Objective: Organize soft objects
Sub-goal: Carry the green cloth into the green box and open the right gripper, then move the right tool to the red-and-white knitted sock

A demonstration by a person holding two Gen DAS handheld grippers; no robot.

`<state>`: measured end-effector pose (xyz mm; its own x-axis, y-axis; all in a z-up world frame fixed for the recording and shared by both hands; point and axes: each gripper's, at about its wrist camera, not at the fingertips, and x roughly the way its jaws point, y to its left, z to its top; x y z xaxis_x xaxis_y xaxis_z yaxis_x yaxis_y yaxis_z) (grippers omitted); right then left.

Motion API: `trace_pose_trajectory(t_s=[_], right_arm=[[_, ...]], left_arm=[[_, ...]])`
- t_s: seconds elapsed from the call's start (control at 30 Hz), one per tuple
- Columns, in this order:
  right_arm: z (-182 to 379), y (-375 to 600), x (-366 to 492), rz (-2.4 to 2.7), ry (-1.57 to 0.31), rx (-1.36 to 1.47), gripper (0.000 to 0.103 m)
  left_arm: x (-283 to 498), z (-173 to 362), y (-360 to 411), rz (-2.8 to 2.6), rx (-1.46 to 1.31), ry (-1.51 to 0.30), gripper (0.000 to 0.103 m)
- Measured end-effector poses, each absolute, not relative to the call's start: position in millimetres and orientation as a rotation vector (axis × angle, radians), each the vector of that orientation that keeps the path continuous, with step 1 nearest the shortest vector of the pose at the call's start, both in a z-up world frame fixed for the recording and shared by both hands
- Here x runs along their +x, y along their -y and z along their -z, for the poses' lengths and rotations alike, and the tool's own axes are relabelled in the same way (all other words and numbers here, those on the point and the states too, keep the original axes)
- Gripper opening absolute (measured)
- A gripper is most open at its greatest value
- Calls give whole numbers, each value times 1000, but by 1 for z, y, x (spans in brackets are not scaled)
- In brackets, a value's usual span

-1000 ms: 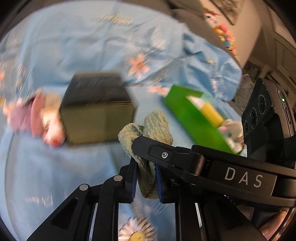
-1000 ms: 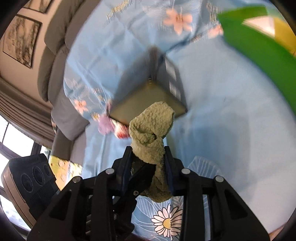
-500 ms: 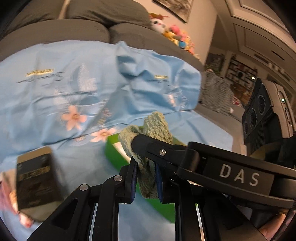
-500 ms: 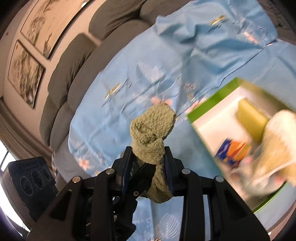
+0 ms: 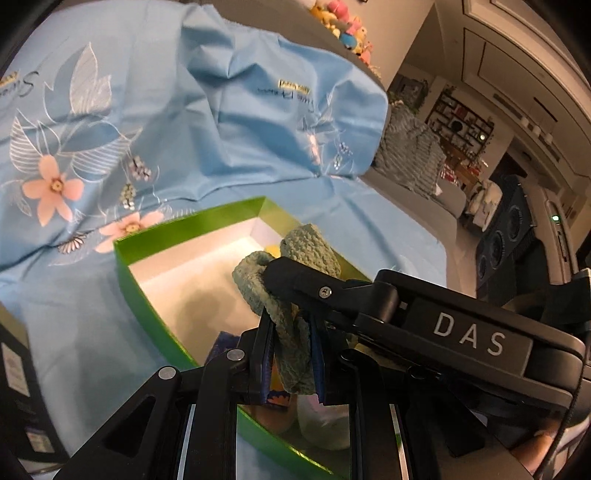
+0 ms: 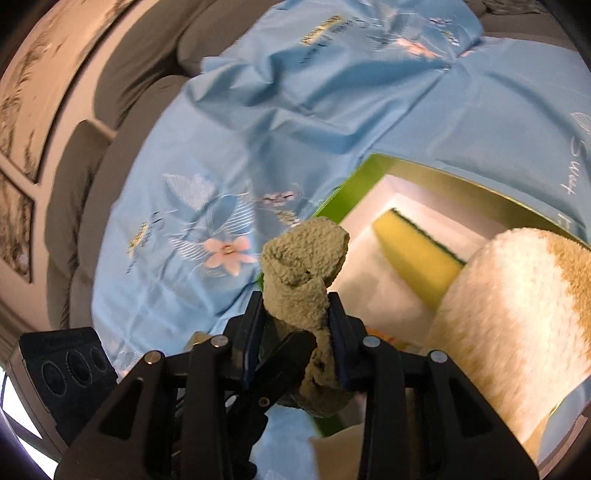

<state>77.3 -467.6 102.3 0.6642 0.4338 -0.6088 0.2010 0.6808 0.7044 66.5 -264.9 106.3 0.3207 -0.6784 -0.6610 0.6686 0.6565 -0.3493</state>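
Note:
Both grippers are shut on one green knitted cloth, which also shows in the right wrist view. My left gripper and right gripper hold it together above a green box with a white inside. In the right wrist view the box holds a yellow sponge and a fluffy white and tan plush. The right gripper's black body crosses the left wrist view.
A light blue flowered sheet covers the sofa under the box. A dark box stands at the left edge. Grey sofa cushions rise behind. Plush toys sit on the sofa back.
Both grippers have carried the cloth from over the dark box to the right, to above the green box. The dark box has slid to the left edge. The grip is unchanged.

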Motion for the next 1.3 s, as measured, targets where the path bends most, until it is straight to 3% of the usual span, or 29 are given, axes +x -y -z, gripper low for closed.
trace_pose_trajectory(t_s=[0.63,0.73,0.87,1.0,1.2,1.3], right_arm=[[-96,471,79,-27,-895,733,29],[-98,473,78,-14,-893,724,31],[-102,475,73,2,-877,712,45],[-108,476,68,3,-854,712,52],[-122,475,60,30,-816,671,81],[-127,474,54,30,-798,674,90]], left_arm=[[67,-93,267,831,-1,-933,17],[68,-96,265,818,2,-926,26],[66,-100,260,819,-2,-917,39],[64,-105,257,806,9,-910,52],[58,-117,246,801,0,-893,76],[50,-124,233,793,-31,-863,78]])
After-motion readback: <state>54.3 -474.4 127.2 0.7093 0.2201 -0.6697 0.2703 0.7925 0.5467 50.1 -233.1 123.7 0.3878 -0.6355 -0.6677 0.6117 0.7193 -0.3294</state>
